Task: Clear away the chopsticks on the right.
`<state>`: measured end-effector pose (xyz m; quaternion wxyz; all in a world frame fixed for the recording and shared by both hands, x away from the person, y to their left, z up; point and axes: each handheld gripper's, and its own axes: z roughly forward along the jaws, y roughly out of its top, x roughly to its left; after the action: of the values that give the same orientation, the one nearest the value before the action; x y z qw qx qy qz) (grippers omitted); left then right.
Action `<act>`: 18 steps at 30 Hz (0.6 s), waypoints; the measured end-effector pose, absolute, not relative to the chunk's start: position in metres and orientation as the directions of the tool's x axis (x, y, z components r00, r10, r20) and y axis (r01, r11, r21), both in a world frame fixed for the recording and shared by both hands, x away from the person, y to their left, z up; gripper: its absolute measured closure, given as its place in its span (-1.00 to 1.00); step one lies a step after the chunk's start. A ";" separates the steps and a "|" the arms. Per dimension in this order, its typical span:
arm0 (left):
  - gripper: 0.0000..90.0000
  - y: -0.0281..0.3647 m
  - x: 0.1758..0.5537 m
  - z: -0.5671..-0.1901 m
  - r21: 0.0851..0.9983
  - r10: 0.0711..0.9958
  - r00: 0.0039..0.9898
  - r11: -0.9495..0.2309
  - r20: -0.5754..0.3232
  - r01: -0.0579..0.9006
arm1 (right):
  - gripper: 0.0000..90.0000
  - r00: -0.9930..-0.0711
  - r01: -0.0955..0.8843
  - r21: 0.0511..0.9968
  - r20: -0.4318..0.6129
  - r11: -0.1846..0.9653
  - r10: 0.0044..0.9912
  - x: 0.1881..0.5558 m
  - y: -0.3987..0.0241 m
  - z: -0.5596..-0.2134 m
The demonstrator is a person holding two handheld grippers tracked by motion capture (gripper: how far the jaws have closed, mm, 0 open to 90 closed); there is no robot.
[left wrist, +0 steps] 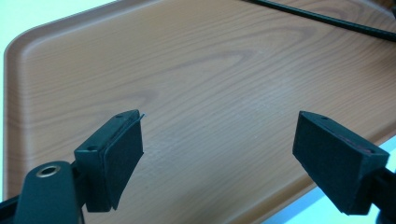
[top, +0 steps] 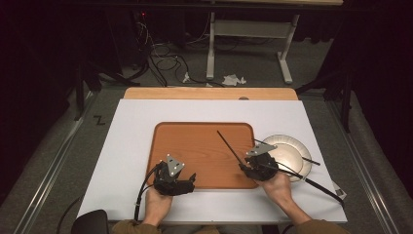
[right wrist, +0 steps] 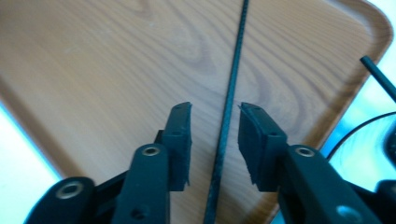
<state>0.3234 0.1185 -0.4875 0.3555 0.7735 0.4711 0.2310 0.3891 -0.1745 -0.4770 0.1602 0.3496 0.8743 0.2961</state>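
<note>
In the high view the left gripper (top: 187, 181) sits over the near left part of the wooden tray (top: 195, 146), held in the person's left hand (top: 157, 204), its grey three-cornered plate on top and its cable looping off to its left. The right gripper (top: 242, 166) sits at the tray's near right corner in the right hand (top: 278, 187). A thin black stick (top: 229, 146) runs from this gripper's tips away across the tray, slanting up and to the left. Just to the right of the right gripper a white plate (top: 294, 146) rests on the white table top (top: 131, 141), overlapping the tray's right rim, and a second black stick (top: 292, 155) lies across it.

In the left gripper view the two black jaws stand wide apart with nothing between them — just bare wood grain of the tray (left wrist: 196, 84) beneath. Far ahead and to the right of the jaws, the black stick (left wrist: 327, 19) crosses the upper corner.

In the right gripper view the jaws are parted a little, and the black stick (right wrist: 231, 88) runs straight down the gap between them, lying on the tray (right wrist: 93, 70) — neither pad presses on it; a sliver of wood shows on either side. The stick reaches on ahead of the jaws to the top edge. Off to the right of the jaws, past the tray's rim, the tip of the second stick (right wrist: 378, 77) slants in.
</note>
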 end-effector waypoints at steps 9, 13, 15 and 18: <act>-0.63 0.111 0.329 -0.487 0.761 0.875 0.482 -0.340 0.041 0.552 | 0.40 -0.755 0.474 0.661 -0.035 0.582 0.655 0.377 -0.182 -0.464; -0.63 0.108 0.331 -0.488 0.762 0.871 0.489 -0.345 0.044 0.547 | 0.37 -0.770 0.459 0.673 -0.023 0.580 0.637 0.371 -0.184 -0.460; -0.63 0.106 0.333 -0.488 0.763 0.869 0.494 -0.347 0.042 0.545 | 0.37 -0.776 0.447 0.677 -0.032 0.585 0.630 0.368 -0.185 -0.459; -0.63 0.104 0.335 -0.488 0.764 0.864 0.502 -0.352 0.042 0.540 | 0.37 -0.779 0.434 0.686 -0.039 0.583 0.626 0.362 -0.188 -0.455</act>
<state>0.3345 0.1038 -0.4881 0.3562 0.7902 0.4442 0.2269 0.3616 -0.1877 -0.4547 0.1401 0.3018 0.8786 0.3424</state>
